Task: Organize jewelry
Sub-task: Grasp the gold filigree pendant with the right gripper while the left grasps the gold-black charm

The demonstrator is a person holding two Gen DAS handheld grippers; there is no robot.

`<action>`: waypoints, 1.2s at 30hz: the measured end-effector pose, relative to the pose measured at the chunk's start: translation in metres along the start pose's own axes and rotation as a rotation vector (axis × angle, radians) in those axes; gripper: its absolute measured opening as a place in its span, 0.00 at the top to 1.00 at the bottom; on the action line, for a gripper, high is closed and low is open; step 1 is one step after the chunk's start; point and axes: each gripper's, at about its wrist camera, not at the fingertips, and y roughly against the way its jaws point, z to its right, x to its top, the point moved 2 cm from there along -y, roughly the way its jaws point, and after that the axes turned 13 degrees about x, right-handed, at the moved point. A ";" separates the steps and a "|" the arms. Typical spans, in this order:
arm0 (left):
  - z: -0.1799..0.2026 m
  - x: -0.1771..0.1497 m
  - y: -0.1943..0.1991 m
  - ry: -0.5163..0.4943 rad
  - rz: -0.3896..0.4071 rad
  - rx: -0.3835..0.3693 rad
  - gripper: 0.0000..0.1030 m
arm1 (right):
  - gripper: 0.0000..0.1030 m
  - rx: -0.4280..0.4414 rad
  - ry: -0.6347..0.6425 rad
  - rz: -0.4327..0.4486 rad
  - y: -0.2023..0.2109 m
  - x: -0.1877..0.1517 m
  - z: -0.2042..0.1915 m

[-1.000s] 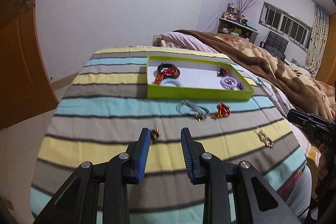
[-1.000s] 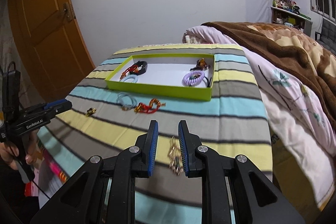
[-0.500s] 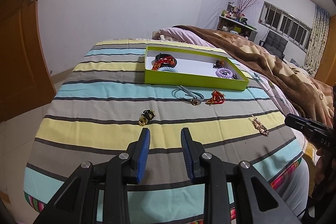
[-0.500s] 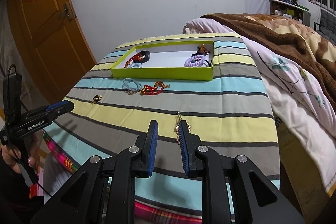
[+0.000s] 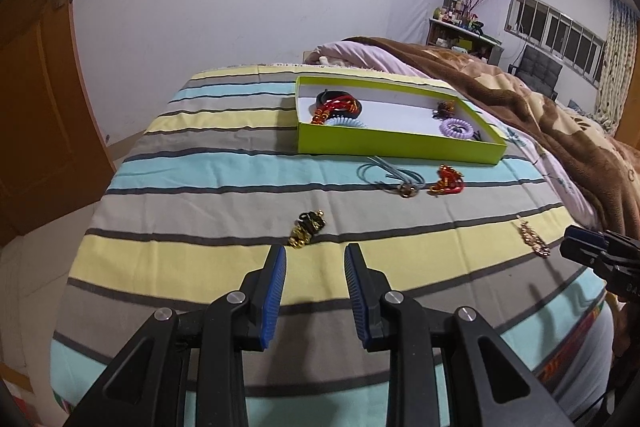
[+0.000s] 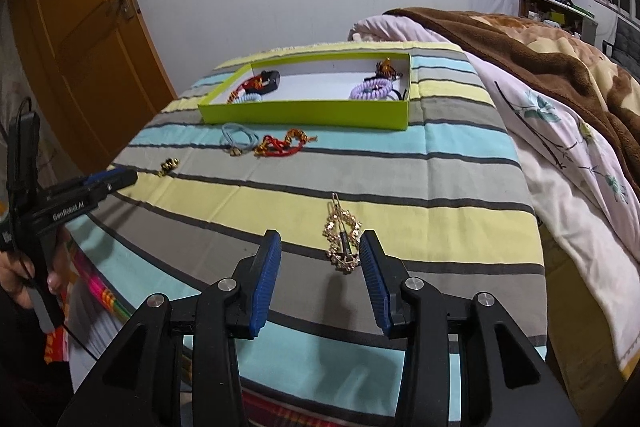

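Note:
A lime-green tray sits far back on the striped table and holds several hair ties and bracelets. Loose on the cloth lie a black-and-gold piece, a blue cord hair tie, a red-and-gold bracelet and a gold hair clip. My left gripper is open and empty, just short of the black-and-gold piece. My right gripper is open and empty, its fingertips on either side of the gold clip's near end.
The striped tablecloth drops off at the near and side edges. A bed with a brown blanket lies to the right. An orange door stands at left. My left gripper also shows in the right wrist view.
The right gripper's fingers have spread wider apart around the gold clip. Both grippers pulled back from the table, then came a little nearer again. The jewelry has not moved.

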 end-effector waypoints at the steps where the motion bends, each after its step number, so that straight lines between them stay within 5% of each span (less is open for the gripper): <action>1: 0.000 0.001 -0.003 -0.006 -0.001 0.003 0.71 | 0.59 -0.005 0.001 -0.008 -0.003 -0.001 0.002; 27: 0.020 0.019 -0.058 -0.179 -0.053 0.006 0.71 | 0.60 -0.092 0.146 -0.105 -0.041 0.002 0.003; 31: 0.023 0.020 -0.059 -0.188 -0.057 0.006 0.71 | 0.72 -0.086 0.153 -0.103 -0.041 0.001 0.002; 36: 0.024 0.020 -0.059 -0.193 -0.055 0.011 0.71 | 0.72 -0.093 0.156 -0.100 -0.041 0.000 0.000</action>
